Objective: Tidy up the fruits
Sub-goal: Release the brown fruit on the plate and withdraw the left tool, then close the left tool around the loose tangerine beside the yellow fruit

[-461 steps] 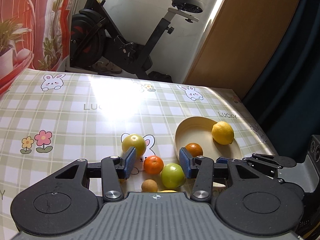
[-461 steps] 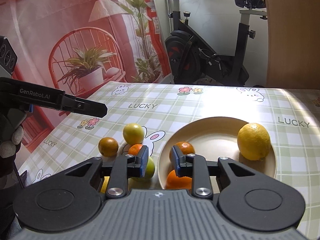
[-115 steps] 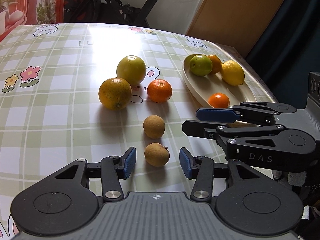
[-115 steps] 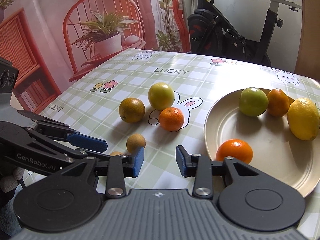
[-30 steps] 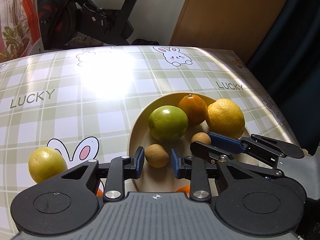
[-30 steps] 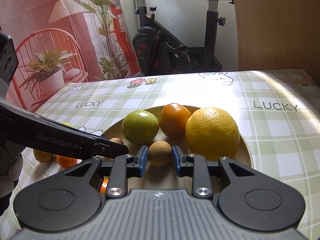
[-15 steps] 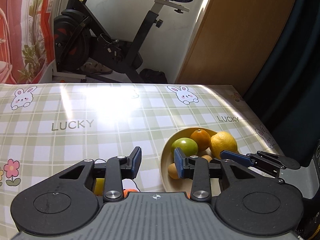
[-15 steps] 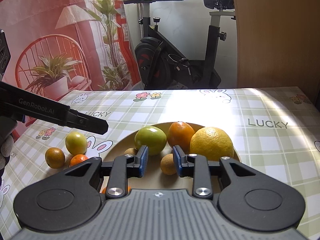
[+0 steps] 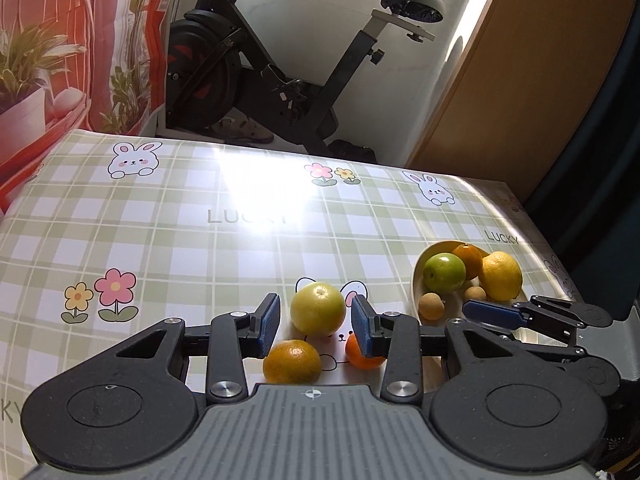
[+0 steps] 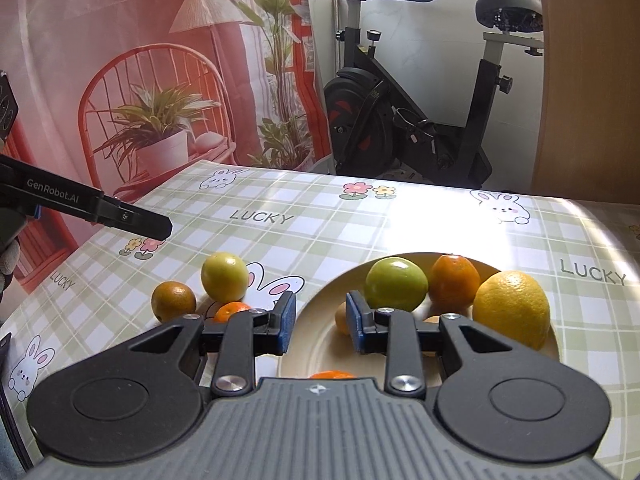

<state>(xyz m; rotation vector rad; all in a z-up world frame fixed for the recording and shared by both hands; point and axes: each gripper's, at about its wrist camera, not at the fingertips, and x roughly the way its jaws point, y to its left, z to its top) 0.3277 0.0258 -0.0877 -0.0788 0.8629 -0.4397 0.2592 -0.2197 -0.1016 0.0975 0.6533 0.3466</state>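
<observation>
With three fruits left on the table beside the plate (image 10: 532, 354), the left gripper (image 9: 315, 326) is seen raised, jaws parted and empty, the yellow-green fruit (image 9: 318, 309) framed between them. A centred, lowered approach is advised before closing. The right gripper (image 10: 320, 322) is narrowly parted, empty. A second earlier, each gripper pinched a small brown fruit (image 9: 431, 306), now released onto the plate.

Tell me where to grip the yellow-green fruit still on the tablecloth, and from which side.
Grip the yellow-green fruit across its widest middle, coming from above and slightly behind with the left gripper, whose empty jaws already frame it. It is round, so pads must sit on opposite sides level with its centre. Its left and right flanks look clear; the dark orange and small tangerine lie nearer the camera.
</observation>
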